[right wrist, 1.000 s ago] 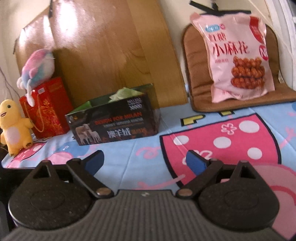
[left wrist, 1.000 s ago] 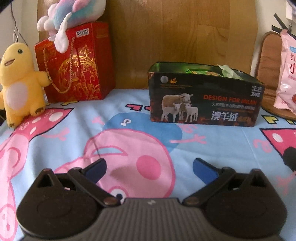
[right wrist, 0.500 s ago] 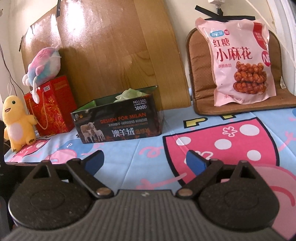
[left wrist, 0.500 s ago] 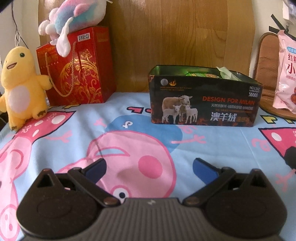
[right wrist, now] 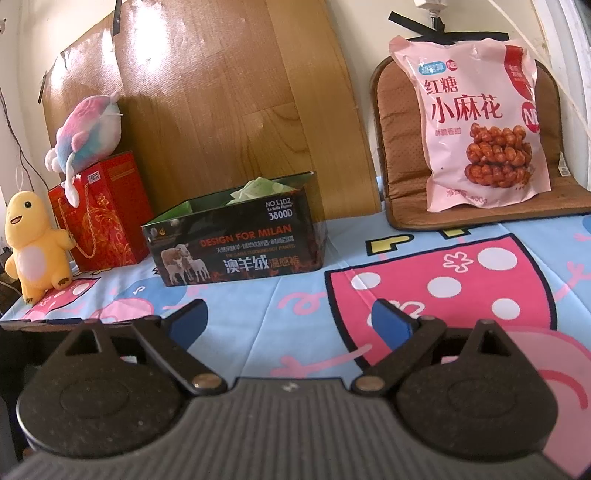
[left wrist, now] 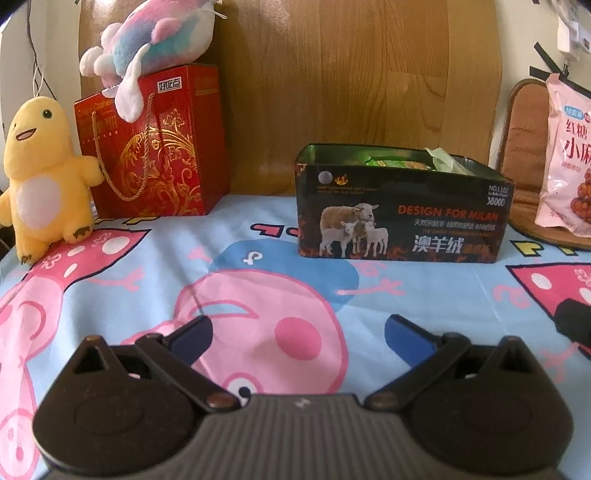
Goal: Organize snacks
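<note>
Both claws are wide apart and carry nothing: the left gripper point(left wrist: 297, 334) hovers low over the cartoon bedsheet point(left wrist: 258, 280), and the right gripper point(right wrist: 288, 319) does the same a little further to the right.

For the task, I judge that part of the work is done. The black open box point(right wrist: 236, 240) with the sheep picture stands on the sheet near the wooden board point(right wrist: 229, 103), and some green snack packets point(left wrist: 402, 162) already lie inside it; how many, I cannot tell. At least 1 item is left: the big pink snack bag point(right wrist: 480, 122) leans upright on a brown cushion point(right wrist: 399, 147) at the back right, well apart from the box. It looks too tall to lie flat in the box easily, so it may need tilting.

The surface is a soft blue and pink sheet, slightly wrinkled. Behind it are a pale wall and the board. To the left stand a red gift bag point(left wrist: 151, 144) with a pastel plush point(left wrist: 155, 33) on top, and a yellow plush toy point(left wrist: 40, 173) just beside it.
</note>
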`<state>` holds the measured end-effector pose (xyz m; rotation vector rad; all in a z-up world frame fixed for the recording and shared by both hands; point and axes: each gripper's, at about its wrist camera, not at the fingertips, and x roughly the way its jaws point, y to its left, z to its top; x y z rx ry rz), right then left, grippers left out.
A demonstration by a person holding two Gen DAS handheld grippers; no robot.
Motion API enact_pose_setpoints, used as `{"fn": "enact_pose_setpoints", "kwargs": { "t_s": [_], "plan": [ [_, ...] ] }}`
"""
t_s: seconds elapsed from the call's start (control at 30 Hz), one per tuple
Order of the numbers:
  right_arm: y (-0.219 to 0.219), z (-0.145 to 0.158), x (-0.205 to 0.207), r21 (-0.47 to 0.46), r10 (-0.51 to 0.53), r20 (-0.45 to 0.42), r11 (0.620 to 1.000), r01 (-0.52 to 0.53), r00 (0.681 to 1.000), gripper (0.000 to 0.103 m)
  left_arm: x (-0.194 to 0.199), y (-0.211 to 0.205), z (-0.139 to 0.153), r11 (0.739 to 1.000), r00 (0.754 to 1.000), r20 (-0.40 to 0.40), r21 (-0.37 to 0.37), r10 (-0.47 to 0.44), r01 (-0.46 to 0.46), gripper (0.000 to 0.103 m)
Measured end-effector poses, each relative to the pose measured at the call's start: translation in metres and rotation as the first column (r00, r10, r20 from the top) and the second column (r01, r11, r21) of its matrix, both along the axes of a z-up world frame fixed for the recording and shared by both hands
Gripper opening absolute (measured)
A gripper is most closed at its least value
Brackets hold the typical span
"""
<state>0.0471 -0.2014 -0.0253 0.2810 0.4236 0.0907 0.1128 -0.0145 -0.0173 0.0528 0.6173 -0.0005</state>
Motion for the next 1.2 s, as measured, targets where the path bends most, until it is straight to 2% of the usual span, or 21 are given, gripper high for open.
{"fn": "enact_pose_setpoints", "kwargs": {
  "t_s": [0.23,0.67,1.2],
  "plan": [
    [-0.0003,0.0,0.0001,0.0,0.001,-0.001,1.0,-0.001,1.0,0.097,0.0002,0.0046,0.0001,0.999,1.0,-0.005,-0.033,0.002,-0.002,0.103],
    [-0.0006,-0.0002,0.0004,0.0,0.002,-0.001,1.0,-0.002,1.0,0.097,0.0013,0.0028,-0.0001,0.998,0.998,0.004,0.017,0.059,-0.059,0.103],
    [-0.0006,0.0003,-0.0015,0.0,0.002,0.005,1.0,-0.002,1.0,0.097,-0.0002,-0.0024,-0.0009,0.998,0.999,0.007,0.05,0.038,-0.038,0.103]
  ]
}}
